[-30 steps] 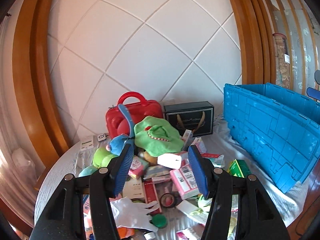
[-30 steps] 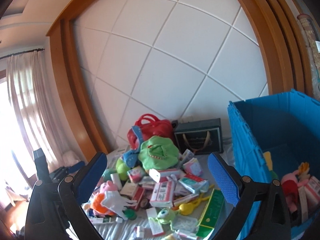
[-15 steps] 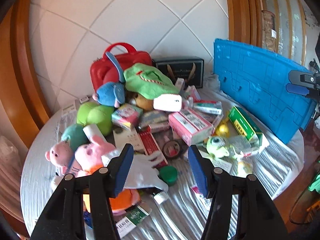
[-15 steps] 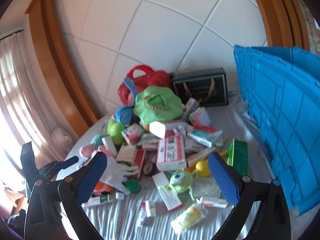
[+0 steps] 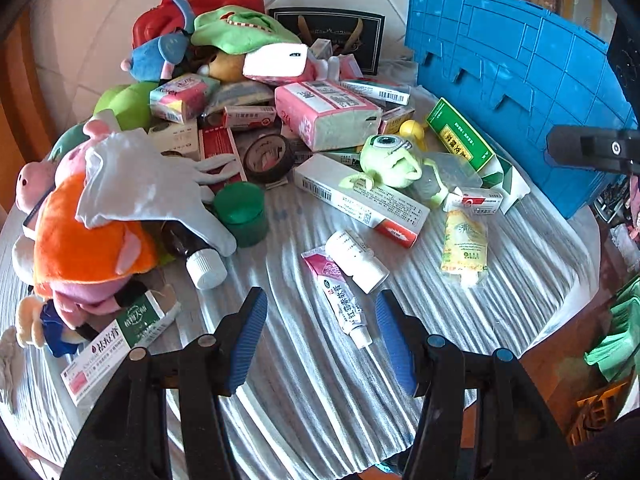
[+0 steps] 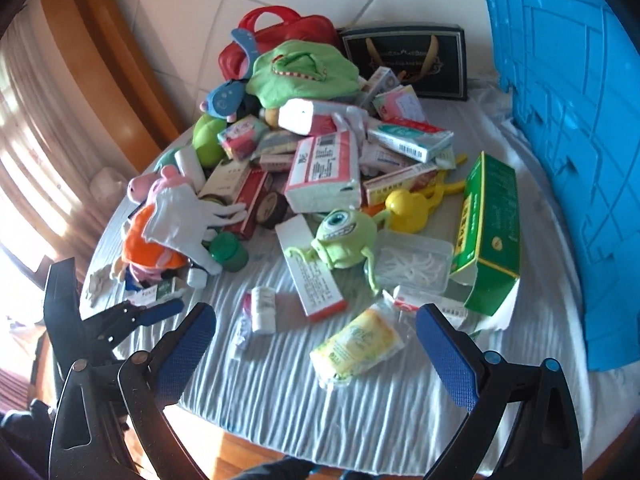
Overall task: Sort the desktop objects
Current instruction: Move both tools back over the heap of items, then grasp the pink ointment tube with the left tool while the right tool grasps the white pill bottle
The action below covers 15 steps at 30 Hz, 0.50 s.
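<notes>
Tilting down since earlier, both grippers' jaws apart above tube.

Your left wrist cam looks steeply down, close over the table's near edge. Right cam sits further right, same tilt. Both share the green one-eyed plush.

A rippled grey cloth covered the counter. The blue crate was hard moulded plastic, faintly glossy. The one-eyed green toy and the orange-dressed pig were soft plush. The green box was printed cardboard, and the yellow sachet shone like film.
</notes>
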Tool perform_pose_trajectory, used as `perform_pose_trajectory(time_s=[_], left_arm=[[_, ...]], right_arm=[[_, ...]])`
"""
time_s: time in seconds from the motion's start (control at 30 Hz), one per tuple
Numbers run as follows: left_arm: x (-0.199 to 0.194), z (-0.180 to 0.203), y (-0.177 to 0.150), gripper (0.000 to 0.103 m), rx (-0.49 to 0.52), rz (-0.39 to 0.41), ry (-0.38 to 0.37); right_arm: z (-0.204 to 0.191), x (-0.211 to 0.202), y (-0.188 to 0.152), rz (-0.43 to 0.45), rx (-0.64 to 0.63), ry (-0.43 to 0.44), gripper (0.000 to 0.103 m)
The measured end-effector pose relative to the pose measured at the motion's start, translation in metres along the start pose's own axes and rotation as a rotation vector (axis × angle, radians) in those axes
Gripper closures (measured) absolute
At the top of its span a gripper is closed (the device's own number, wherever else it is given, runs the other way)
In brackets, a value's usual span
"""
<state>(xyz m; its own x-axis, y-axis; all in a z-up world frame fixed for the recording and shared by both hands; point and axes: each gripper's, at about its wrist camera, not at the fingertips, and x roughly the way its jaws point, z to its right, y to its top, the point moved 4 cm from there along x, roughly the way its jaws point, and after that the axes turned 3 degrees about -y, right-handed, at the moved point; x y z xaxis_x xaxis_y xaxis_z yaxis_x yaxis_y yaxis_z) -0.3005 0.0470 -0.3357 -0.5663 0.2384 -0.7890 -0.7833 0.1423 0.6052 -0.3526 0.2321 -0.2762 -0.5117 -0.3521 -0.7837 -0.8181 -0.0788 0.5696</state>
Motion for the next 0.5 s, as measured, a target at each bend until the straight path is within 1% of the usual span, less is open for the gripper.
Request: perform_pose_trajectory(time_s=[0.03, 0.07, 0.1, 0.13, 0.2, 0.23, 0.33, 0.37, 0.43, 0.5], left_arm=[[0.0, 0.0, -0.001, 0.047, -0.014, 0.001, 0.006], [0.0, -0.001, -0.002, 0.047, -0.027, 0.001, 0.014], [-0.001, -0.002, -0.003, 0.047, -0.038, 0.001, 0.024], [-0.003, -0.004, -0.004, 0.047, -0.047, 0.002, 0.037], [-0.008, -0.008, -0.007, 0.047, -0.062, 0.007, 0.06], [-0.011, -0.011, -0.008, 0.047, -0.072, 0.007, 0.069], [-0.016, -0.02, -0.014, 0.047, -0.096, 0.009, 0.091], [-0.016, -0.023, -0.015, 0.047, -0.108, 0.008, 0.092], [-0.017, -0.029, -0.018, 0.047, -0.127, 0.008, 0.089], [-0.015, -0.034, -0.021, 0.047, -0.136, 0.003, 0.088]], right_arm=[[-0.002, 0.008, -0.003, -0.025, -0.009, 0.023, 0.006], [-0.006, 0.017, -0.006, -0.054, -0.029, 0.044, 0.012], [-0.012, 0.027, -0.009, -0.08, -0.054, 0.063, 0.022], [-0.019, 0.038, -0.011, -0.106, -0.083, 0.084, 0.027], [-0.034, 0.061, -0.014, -0.149, -0.131, 0.124, 0.035], [-0.04, 0.072, -0.016, -0.167, -0.147, 0.14, 0.037], [-0.053, 0.103, -0.016, -0.224, -0.146, 0.179, 0.047], [-0.056, 0.112, -0.016, -0.239, -0.145, 0.182, 0.053], [-0.064, 0.126, -0.017, -0.269, -0.156, 0.18, 0.058], [-0.07, 0.138, -0.019, -0.285, -0.17, 0.152, 0.068]])
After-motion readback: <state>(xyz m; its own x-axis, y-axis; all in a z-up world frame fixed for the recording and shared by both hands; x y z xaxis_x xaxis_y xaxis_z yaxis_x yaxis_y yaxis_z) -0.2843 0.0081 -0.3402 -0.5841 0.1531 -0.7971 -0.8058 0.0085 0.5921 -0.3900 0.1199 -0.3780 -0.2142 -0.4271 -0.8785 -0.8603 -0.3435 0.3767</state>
